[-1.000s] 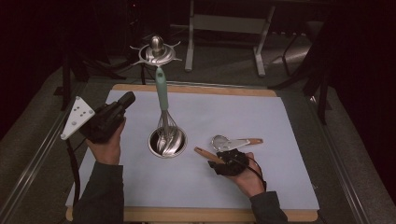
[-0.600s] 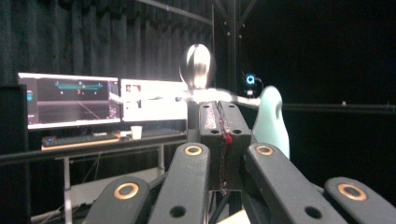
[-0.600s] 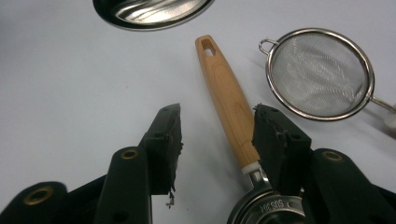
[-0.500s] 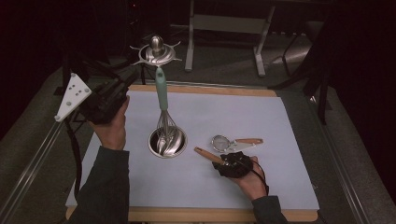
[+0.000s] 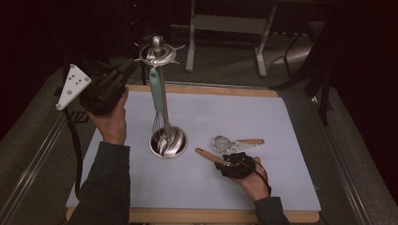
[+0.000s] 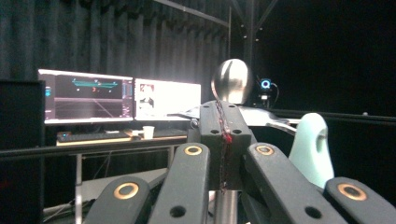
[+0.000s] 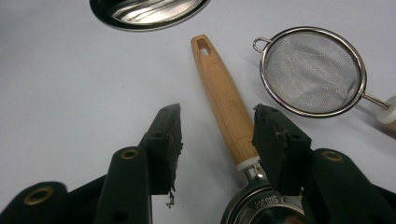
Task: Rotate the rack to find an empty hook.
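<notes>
A steel utensil stand (image 5: 157,52) rises from a round base (image 5: 167,142) on the pale mat, and a whisk with a teal handle (image 5: 155,90) hangs from it. My left gripper (image 5: 127,71) is held up left of the stand's top, jaws shut with nothing between them. In the left gripper view the shut jaws (image 6: 223,113) point at the stand's steel knob (image 6: 232,86), with the teal handle (image 6: 310,149) to the right. My right gripper (image 7: 217,116) rests low on the mat, open, with a wooden utensil handle (image 7: 224,98) between its jaws beside the right pad.
A small mesh strainer (image 7: 313,70) with a wooden handle (image 5: 248,141) lies just beyond the right gripper (image 5: 226,161). The stand's base (image 7: 149,11) is close on its far left. Monitors (image 6: 121,100) glow on a desk behind the table. A wooden board (image 5: 206,90) edges the mat.
My left hand has lifted its gripper from beside the stand's base to the height of the stand's top. The right hand has stayed put.
</notes>
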{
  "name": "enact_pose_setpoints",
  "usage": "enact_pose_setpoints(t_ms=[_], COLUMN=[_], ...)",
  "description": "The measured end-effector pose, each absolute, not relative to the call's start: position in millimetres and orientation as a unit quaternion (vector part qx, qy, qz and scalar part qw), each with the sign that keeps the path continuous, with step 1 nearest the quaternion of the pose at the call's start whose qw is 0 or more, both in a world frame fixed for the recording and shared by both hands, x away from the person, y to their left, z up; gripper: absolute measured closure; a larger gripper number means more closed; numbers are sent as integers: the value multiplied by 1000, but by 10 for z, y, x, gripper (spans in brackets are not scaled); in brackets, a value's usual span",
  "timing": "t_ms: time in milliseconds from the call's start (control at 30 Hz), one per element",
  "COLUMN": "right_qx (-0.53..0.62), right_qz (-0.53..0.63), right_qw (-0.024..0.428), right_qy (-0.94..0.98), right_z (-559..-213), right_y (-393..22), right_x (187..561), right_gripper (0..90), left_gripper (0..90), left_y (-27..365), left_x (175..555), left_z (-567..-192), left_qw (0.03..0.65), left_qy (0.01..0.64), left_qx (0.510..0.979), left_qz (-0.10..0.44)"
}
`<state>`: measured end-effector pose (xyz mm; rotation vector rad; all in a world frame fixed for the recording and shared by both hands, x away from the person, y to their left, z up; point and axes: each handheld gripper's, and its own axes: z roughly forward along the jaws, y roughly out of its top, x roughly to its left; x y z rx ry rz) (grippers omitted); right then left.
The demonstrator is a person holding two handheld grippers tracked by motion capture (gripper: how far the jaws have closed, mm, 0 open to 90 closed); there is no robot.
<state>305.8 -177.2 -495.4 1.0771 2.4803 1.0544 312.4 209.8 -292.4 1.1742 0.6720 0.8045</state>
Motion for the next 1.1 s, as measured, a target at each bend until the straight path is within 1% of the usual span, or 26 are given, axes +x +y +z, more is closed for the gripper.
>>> enact_pose_setpoints(t_ms=[167, 633, 1100], right_qx=[369, 373, 374], right_qz=[359, 363, 361], right_qw=[122, 126, 125], right_qy=[848, 845, 845], right_z=[-4965, -4952, -4966], right_y=[-1773, -1809, -1810], right_x=[3059, 3059, 3062], right_gripper=[515, 517, 518], left_gripper=[900, 900, 900], left_y=[2111, 2152, 2159], left_x=[3193, 3361, 3403], left_z=[-2917, -2853, -2835], left_qw=[705, 694, 691], left_qy=[313, 325, 328], left_qx=[523, 539, 545], left_qz=[361, 349, 345])
